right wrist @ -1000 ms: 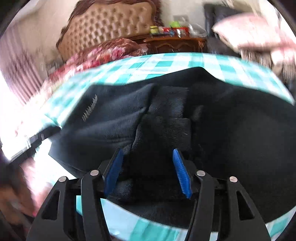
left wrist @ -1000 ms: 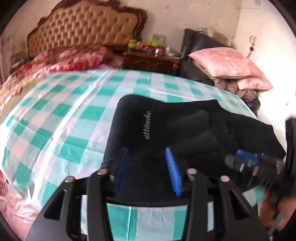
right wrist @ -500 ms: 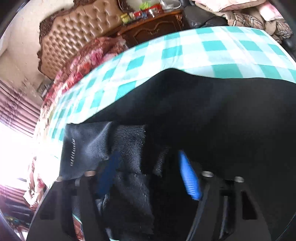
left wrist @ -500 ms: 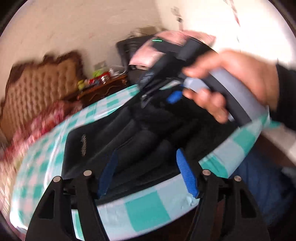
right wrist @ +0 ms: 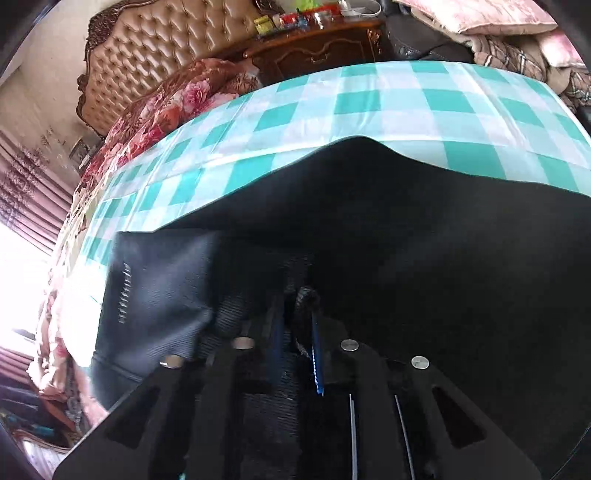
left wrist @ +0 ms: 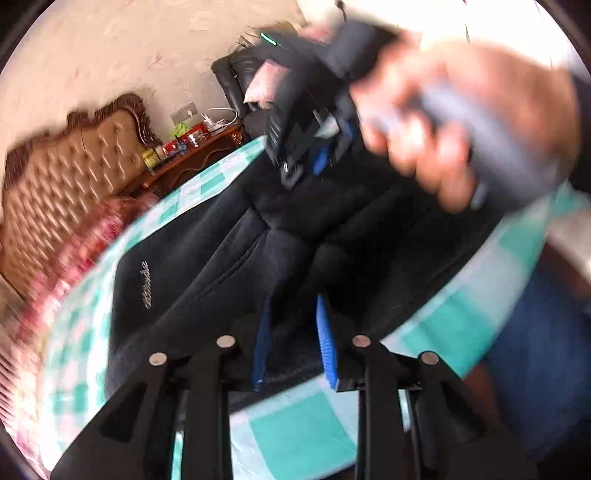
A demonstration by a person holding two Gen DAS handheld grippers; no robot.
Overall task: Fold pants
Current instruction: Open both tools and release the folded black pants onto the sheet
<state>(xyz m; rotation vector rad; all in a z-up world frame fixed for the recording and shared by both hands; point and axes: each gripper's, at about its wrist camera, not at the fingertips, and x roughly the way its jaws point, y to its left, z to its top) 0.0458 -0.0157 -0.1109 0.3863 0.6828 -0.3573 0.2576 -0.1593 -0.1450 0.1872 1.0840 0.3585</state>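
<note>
The black pants (left wrist: 207, 266) with a small silver logo lie on a teal-and-white checked cloth (left wrist: 295, 435); they fill the lower right wrist view (right wrist: 424, 240). My left gripper (left wrist: 293, 314) has its blue pads close together on a raised fold of the pants near the front edge. My right gripper (right wrist: 297, 325) is closed on a bunched ridge of black fabric. In the left wrist view the right gripper (left wrist: 314, 155) shows further back, held by a blurred hand, pinching the pants.
A tufted tan headboard (right wrist: 166, 48) and a floral red quilt (right wrist: 166, 107) lie beyond the cloth. A dark wooden nightstand (right wrist: 317, 48) with small items stands behind. Pink pillows (right wrist: 480, 18) are piled at the far right.
Both grippers have closed from wide open onto folds of the pants. The left wrist view has swung to the right and now shows the right hand and gripper close by.
</note>
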